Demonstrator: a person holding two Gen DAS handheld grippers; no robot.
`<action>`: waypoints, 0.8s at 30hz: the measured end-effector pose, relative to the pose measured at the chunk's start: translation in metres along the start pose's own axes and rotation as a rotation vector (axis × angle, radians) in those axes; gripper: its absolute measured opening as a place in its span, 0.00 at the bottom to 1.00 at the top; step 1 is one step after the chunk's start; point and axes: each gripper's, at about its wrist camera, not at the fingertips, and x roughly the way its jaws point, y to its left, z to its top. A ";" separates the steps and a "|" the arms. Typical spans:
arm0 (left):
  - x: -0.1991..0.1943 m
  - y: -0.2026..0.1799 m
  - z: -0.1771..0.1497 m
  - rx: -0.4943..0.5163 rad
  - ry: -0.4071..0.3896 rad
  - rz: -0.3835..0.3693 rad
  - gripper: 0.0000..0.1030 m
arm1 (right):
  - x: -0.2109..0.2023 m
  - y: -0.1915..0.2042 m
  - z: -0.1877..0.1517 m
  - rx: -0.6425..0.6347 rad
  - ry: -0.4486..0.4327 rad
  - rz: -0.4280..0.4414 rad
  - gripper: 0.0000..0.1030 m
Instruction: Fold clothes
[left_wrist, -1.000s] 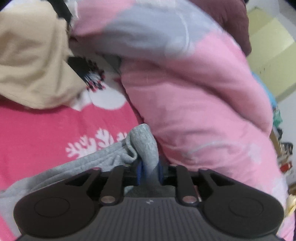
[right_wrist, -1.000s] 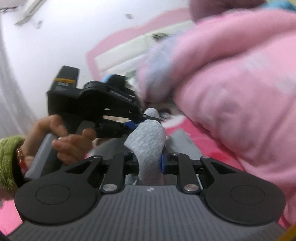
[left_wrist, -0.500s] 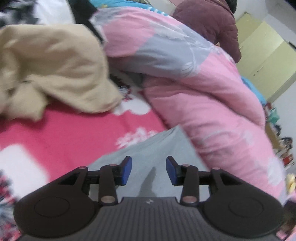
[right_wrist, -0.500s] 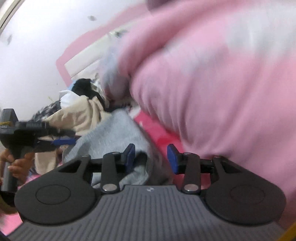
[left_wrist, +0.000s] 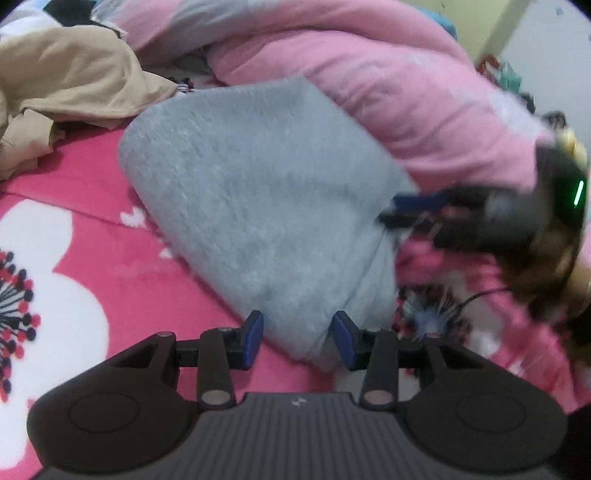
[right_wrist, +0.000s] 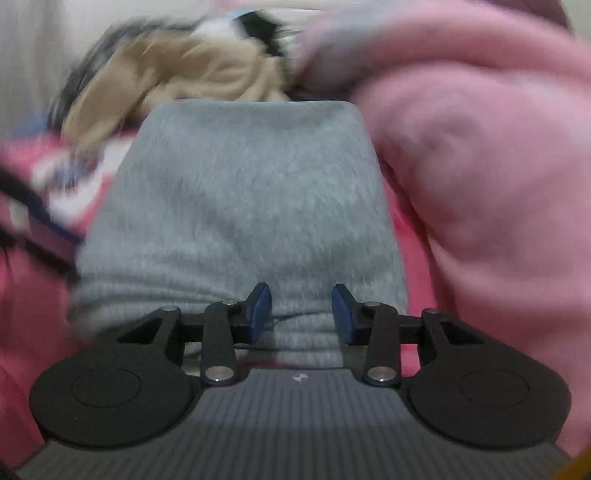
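Observation:
A grey folded garment (left_wrist: 266, 192) lies flat on the pink flowered bed cover (left_wrist: 74, 266). My left gripper (left_wrist: 298, 339) is open, its blue pads either side of the garment's near corner, holding nothing. My right gripper (right_wrist: 301, 312) is open just over the garment's (right_wrist: 243, 206) ribbed near edge, holding nothing. The right gripper also shows in the left wrist view (left_wrist: 417, 210), blurred, at the garment's right edge.
A bulky pink quilt (left_wrist: 388, 85) lies along the garment's right side; it also shows in the right wrist view (right_wrist: 480, 147). A beige garment (left_wrist: 66, 81) is heaped at the far left, with more clothes behind it.
Both grippers held bunched grey cloth a second ago, then opened and let it go. The garment now lies flat and both grippers have drawn back to its near edges.

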 end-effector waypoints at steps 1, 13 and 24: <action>-0.002 0.004 -0.001 -0.011 -0.010 -0.008 0.42 | -0.007 -0.007 0.004 0.054 0.017 0.001 0.36; 0.034 0.099 0.006 -0.509 -0.097 -0.237 0.79 | 0.031 -0.082 0.075 0.262 -0.026 0.091 0.80; 0.043 0.088 -0.018 -0.584 -0.103 -0.386 0.55 | 0.092 -0.125 0.050 0.524 0.248 0.378 0.87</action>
